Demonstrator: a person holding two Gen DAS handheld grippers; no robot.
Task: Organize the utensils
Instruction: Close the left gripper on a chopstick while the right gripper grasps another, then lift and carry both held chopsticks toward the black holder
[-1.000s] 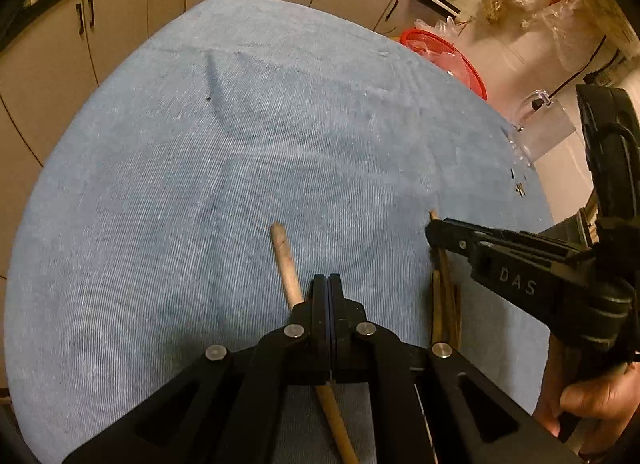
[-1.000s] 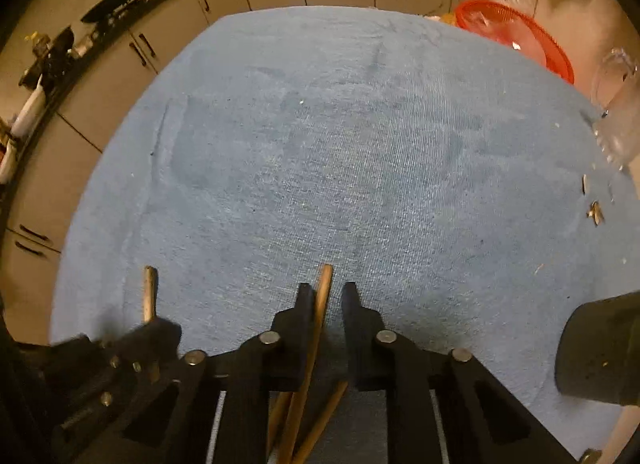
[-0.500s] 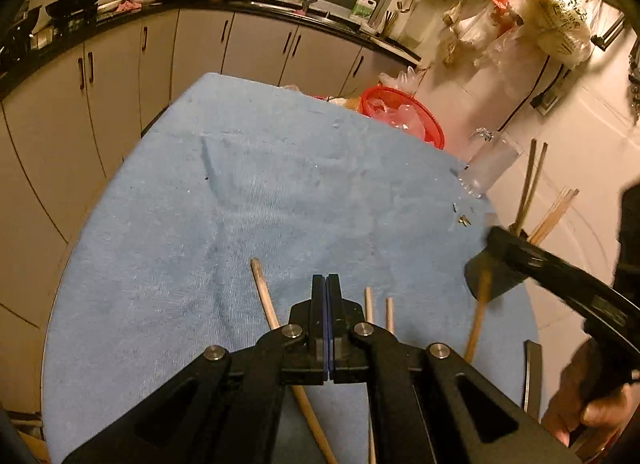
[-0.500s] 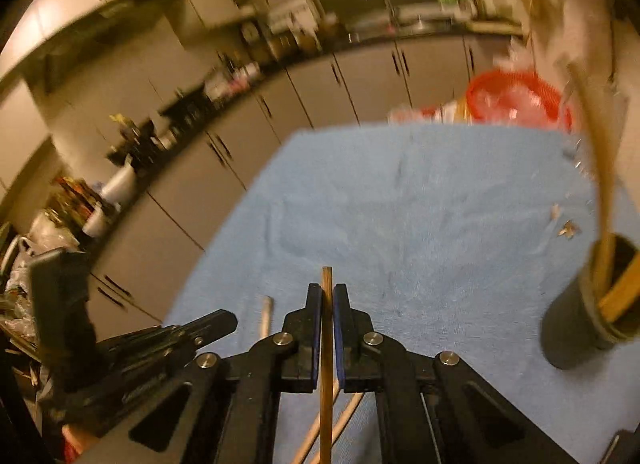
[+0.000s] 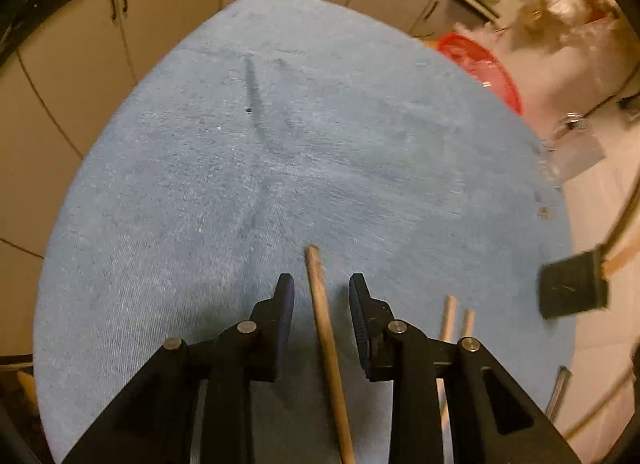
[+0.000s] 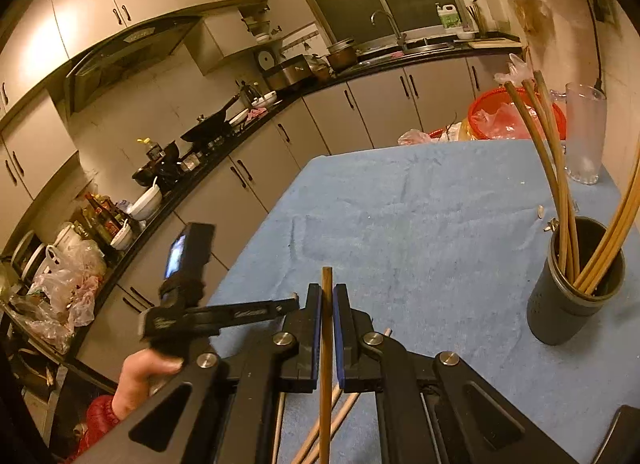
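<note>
In the left wrist view, the left gripper (image 5: 321,296) is opening around a chopstick (image 5: 326,340) lying untouched on the blue cloth (image 5: 280,163); closing off-centre could roll it away.

In the right wrist view, the right gripper (image 6: 327,304) pinches a lifted chopstick (image 6: 326,328); a loose pinch may drop it before the holder (image 6: 568,304).

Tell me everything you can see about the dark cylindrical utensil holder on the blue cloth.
The dark cylindrical utensil holder stands upright on the blue cloth, near its right edge in the right wrist view. It looks like matte dark grey plastic, with tiny holes low on its wall. Its open top holds several long wooden chopsticks that lean outward against the rim. Nothing else touches it.
</note>
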